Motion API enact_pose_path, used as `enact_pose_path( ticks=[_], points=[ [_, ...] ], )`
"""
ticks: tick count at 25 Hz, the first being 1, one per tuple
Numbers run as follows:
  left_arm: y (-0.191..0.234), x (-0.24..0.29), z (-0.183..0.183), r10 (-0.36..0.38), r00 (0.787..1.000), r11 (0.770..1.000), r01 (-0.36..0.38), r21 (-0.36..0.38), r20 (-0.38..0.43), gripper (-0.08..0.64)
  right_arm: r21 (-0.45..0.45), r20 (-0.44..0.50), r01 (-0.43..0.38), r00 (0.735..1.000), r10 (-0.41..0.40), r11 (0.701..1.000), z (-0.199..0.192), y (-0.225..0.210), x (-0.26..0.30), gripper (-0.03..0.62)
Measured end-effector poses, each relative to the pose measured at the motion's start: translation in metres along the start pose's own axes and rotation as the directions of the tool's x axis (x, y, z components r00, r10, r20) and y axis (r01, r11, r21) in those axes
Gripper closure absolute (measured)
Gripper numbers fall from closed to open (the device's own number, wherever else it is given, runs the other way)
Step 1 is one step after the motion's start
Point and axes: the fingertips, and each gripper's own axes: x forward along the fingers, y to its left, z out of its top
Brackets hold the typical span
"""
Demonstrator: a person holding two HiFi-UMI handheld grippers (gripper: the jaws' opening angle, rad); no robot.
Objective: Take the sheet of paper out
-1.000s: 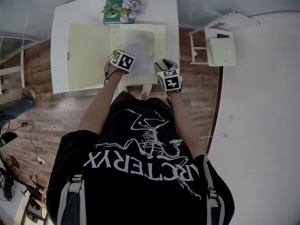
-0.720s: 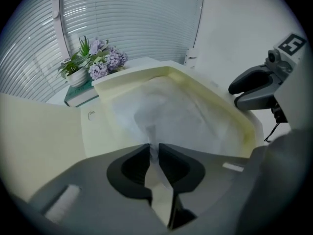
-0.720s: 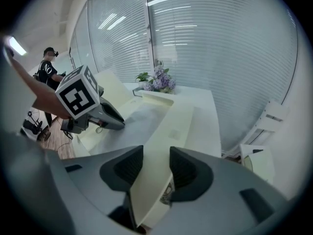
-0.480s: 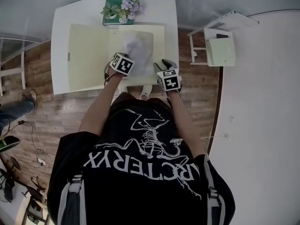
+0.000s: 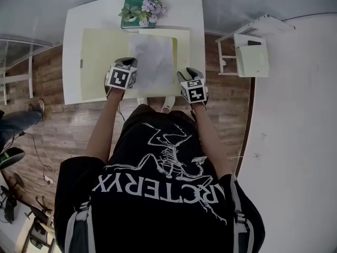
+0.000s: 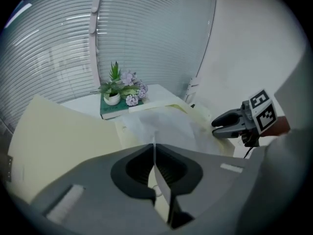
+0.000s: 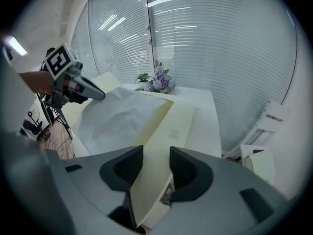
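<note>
Two left gripper (image 6: 154, 150) jaws pinch the paper (image 6: 165, 124).

Pale yellows and whites over brown wood on my feed.
I see a cream-yellow folder (image 5: 100, 62) on a white table (image 5: 72, 62), with a plain greyish-white sheet of paper (image 5: 152, 62). A teal book (image 5: 128, 22) carries lilac flowers (image 5: 152, 7) and a green plant (image 6: 115, 73). The left gripper (image 5: 128, 62) and right gripper (image 5: 185, 74) are grey, their cubes marked in black-and-white squares. The floor (image 5: 63, 125) is brown planks.
</note>
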Motion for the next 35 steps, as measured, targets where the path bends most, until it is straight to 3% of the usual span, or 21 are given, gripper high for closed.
enact_pose_path(
  ticks=[3,9,22,30,35],
  points=[
    [0.006,-0.033,0.004,-0.016,1.0,0.999,0.017,-0.047,0.026,0.535,-0.001,0.002,0.002,1.0,-0.002,1.0,0.0,0.0,-0.001,0.431],
    [0.016,-0.098,0.031,0.008,0.992,0.998,0.001,-0.066,0.127,0.54,-0.005,0.008,0.007,1.0,-0.006,1.0,0.0,-0.001,0.0,0.431],
    [0.038,-0.182,0.064,0.015,0.977,1.0,-0.016,0.002,0.215,0.541,-0.009,0.012,0.012,1.0,-0.011,1.0,0.001,0.001,-0.003,0.431],
    [0.067,-0.228,0.085,0.101,0.961,0.992,-0.118,0.05,0.258,0.541,-0.011,0.011,0.016,1.0,-0.016,1.0,-0.001,0.001,-0.001,0.431],
    [0.124,-0.268,0.078,0.222,0.942,0.973,-0.23,0.004,0.253,0.541,-0.019,0.005,0.025,1.0,-0.025,1.0,0.0,0.001,-0.001,0.431]
  ],
)
